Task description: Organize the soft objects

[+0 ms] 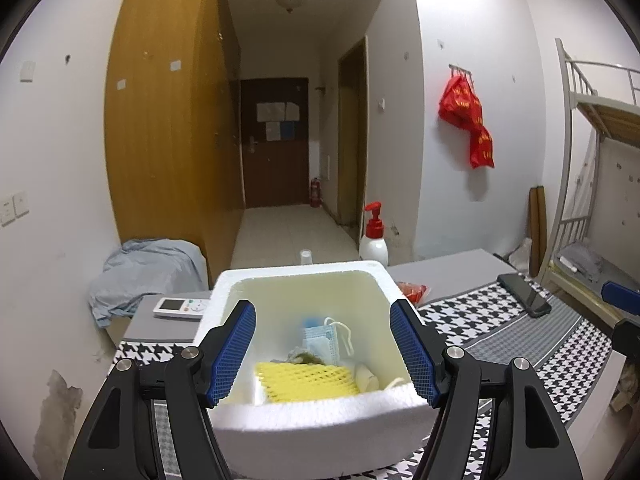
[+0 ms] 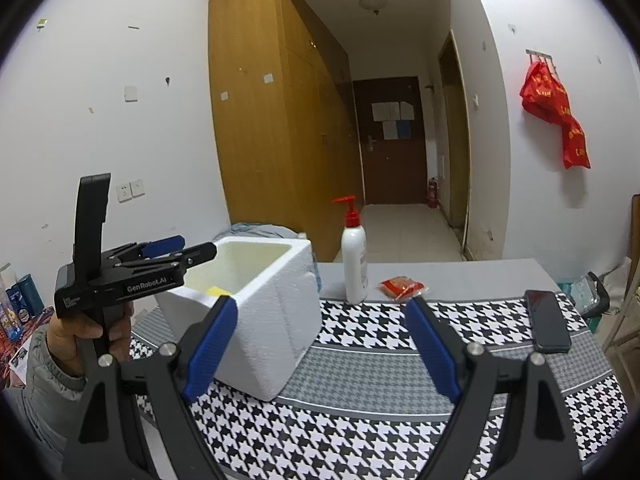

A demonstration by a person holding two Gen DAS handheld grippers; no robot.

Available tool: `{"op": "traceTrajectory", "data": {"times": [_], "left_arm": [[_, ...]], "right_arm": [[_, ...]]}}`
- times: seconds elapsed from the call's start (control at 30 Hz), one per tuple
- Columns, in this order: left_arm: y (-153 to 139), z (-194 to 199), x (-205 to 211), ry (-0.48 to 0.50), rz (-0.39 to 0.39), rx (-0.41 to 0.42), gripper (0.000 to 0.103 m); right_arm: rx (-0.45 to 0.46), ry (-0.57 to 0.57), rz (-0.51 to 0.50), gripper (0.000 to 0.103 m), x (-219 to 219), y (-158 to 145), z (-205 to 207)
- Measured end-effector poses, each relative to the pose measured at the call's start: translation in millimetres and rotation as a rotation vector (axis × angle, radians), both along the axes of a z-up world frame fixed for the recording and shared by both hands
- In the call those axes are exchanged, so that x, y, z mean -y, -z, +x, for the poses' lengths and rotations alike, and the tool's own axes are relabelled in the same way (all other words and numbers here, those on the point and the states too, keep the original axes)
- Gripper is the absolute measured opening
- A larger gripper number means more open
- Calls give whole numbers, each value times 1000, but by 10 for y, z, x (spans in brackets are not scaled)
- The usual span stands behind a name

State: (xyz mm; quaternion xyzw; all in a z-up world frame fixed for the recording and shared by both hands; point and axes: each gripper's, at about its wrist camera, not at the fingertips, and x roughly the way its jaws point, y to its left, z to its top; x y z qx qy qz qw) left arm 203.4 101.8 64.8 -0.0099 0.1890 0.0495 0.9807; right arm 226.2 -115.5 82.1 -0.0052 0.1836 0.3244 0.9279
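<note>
A white foam box (image 1: 304,424) stands on the houndstooth tablecloth (image 2: 360,432). Inside lie a yellow foam net (image 1: 308,380), a blue face mask (image 1: 320,340) and other small soft items. My left gripper (image 1: 322,354) is open and empty, its blue pads (image 1: 234,354) spread just above the box's near rim. It also shows in the right wrist view (image 2: 184,250), over the box (image 2: 260,320). My right gripper (image 2: 320,344) is open and empty, above the cloth to the right of the box. A small red packet (image 2: 402,286) lies behind it on the table.
A white pump bottle with a red top (image 2: 354,268) stands beside the box. A black phone (image 2: 548,320) lies at the right on the cloth. A white remote (image 1: 180,307) and a blue-grey cloth heap (image 1: 148,276) are at the back left.
</note>
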Motion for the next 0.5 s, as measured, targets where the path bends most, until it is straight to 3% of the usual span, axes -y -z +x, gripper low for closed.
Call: {"op": "traceTrajectory", "data": {"times": [0.2, 0.5], "left_arm": [[-69, -199, -42, 16, -52, 26, 71], [-106, -430, 5, 22, -63, 42, 71]], "right_arm": [[20, -21, 30, 89, 1, -71, -146], [58, -28, 0, 89, -106, -109, -347]]}}
